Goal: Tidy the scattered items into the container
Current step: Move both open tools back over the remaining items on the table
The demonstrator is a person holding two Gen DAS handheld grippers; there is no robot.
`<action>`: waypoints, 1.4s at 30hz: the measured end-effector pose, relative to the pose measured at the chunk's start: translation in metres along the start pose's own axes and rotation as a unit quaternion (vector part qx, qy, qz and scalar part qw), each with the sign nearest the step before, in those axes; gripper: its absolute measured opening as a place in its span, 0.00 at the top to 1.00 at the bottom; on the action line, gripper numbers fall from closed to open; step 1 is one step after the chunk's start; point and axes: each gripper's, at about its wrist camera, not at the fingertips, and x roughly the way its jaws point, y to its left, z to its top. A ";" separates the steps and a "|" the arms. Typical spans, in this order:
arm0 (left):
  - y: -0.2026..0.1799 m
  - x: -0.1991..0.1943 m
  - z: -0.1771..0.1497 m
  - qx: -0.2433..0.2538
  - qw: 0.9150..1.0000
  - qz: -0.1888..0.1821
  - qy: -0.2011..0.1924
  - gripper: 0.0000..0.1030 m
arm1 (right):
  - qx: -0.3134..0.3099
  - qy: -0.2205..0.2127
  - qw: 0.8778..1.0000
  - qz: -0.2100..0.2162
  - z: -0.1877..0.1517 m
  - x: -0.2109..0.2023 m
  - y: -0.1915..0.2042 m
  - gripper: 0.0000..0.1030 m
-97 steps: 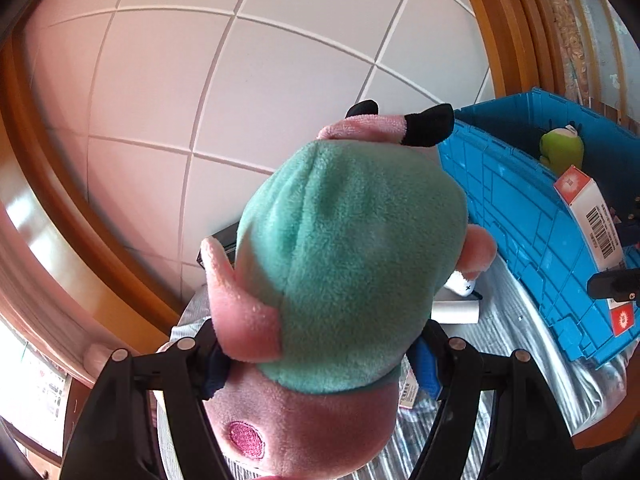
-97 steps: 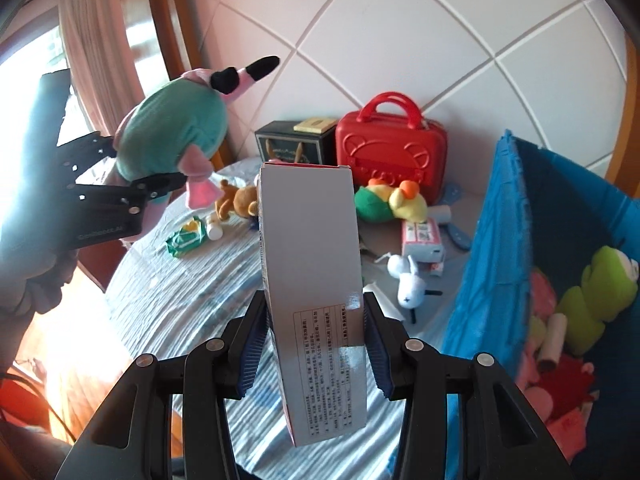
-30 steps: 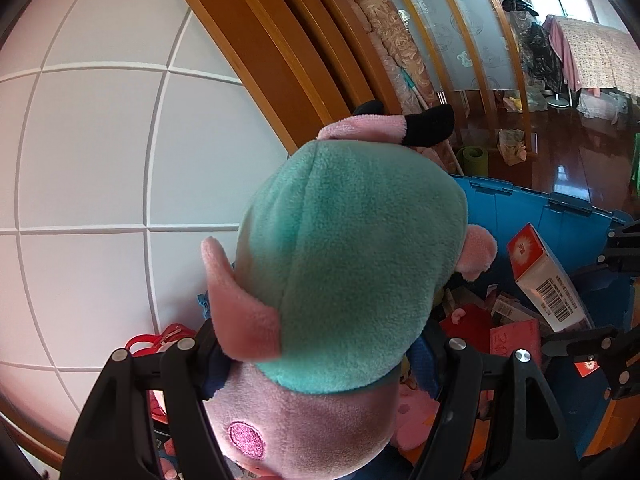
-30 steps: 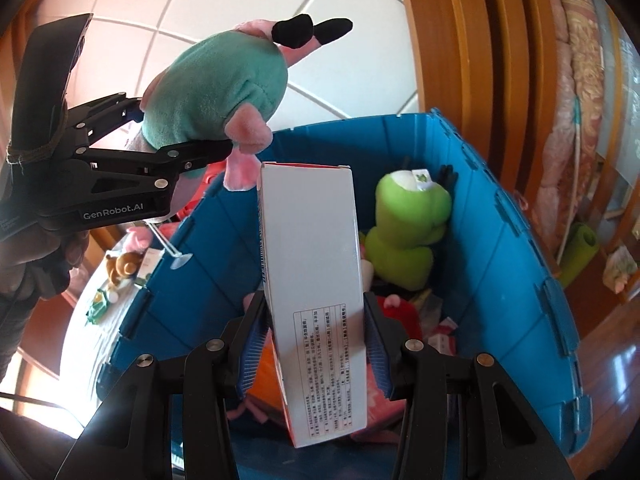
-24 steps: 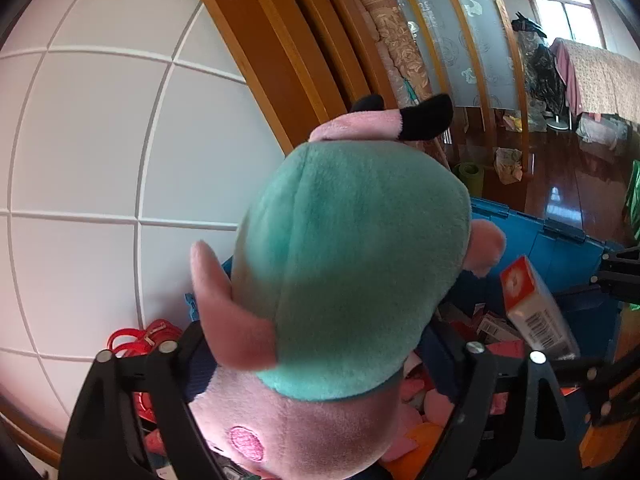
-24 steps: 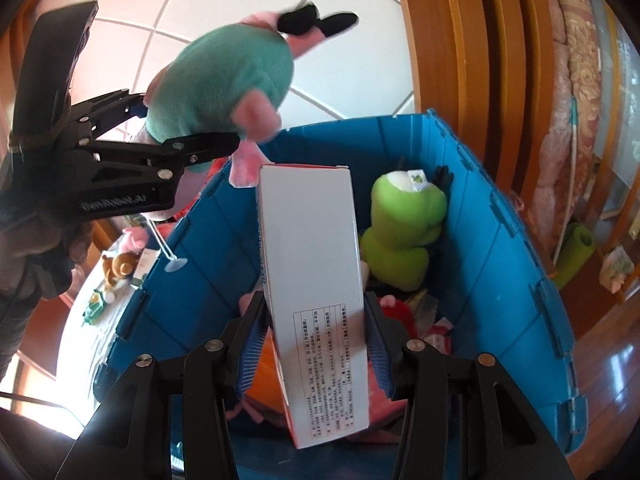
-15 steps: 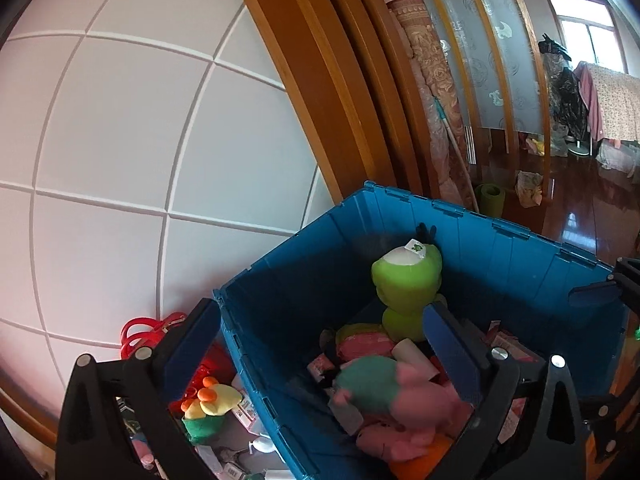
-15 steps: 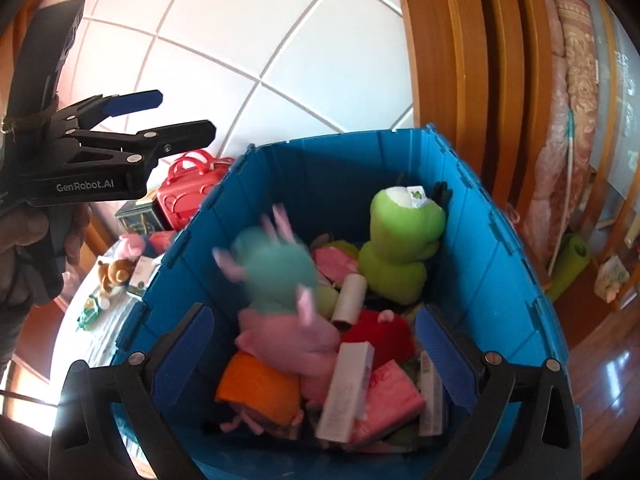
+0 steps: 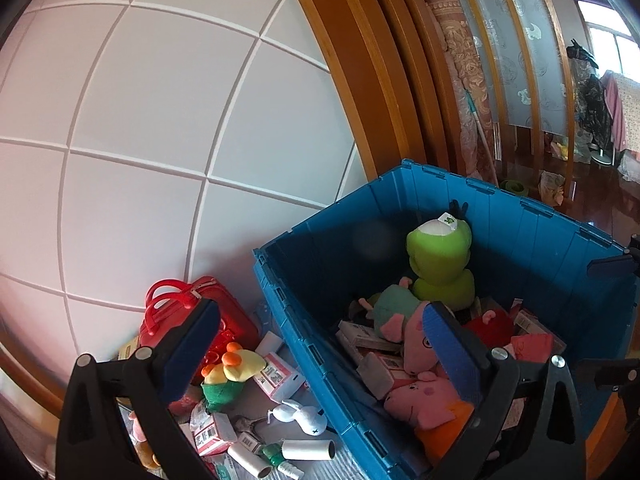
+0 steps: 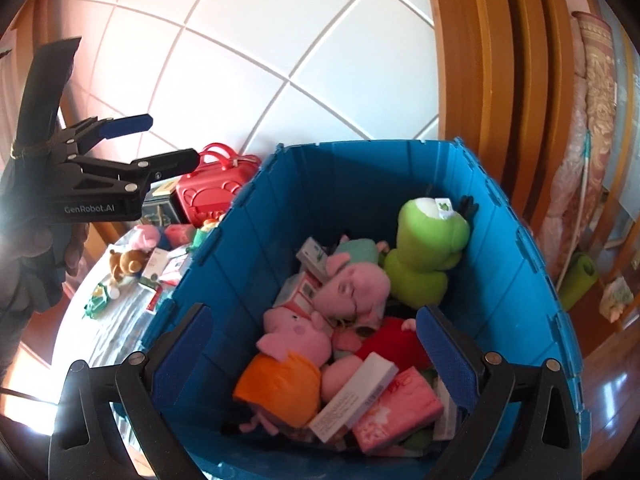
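1. crate (image 10: 516, 240), blue plastic with ribbed walls and no lid on, stands at the worktop's (image 10: 120, 320) edge against a white panelled wall.
2. inside lies a heap: a green frog plush (image 10: 428, 248) upright at the far wall, a pink pig plush in a teal shirt (image 10: 352, 276) on its side beside it, another pig plush in orange (image 10: 288, 364) nearer, and a white box (image 10: 356, 392) slanted over a pink packet.
3. left claw (image 9: 320, 352) has just been opening; it stands wide, nothing between its blue pads, straddling the crate's near wall.
4. right claw (image 10: 316, 356) has just been opening too; it hangs wide and empty over the heap.
5. still on the worktop: a red toy case (image 9: 200, 320), small boxes, paper rolls and a white bunny figure (image 9: 300, 416).
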 end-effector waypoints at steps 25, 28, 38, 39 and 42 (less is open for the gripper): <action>0.169 -0.056 -0.164 -0.125 0.983 0.102 0.090 0.01 | -0.108 0.021 0.988 0.106 0.021 0.040 0.178 0.00; 0.195 -0.061 -0.196 -0.142 0.977 0.116 0.111 0.00 | -0.123 0.033 0.985 0.118 0.019 0.054 0.212 0.00; 0.284 -0.065 -0.340 -0.199 0.945 0.164 0.200 0.01 | -0.159 0.096 0.973 0.138 -0.012 0.124 0.318 0.00; 0.293 -0.065 -0.357 -0.204 0.941 0.170 0.208 0.01 | -0.163 0.104 0.972 0.135 -0.019 0.133 0.328 0.00; 0.320 -0.061 -0.403 -0.219 0.930 0.183 0.231 0.01 | -0.168 0.131 0.967 0.136 -0.039 0.164 0.354 0.00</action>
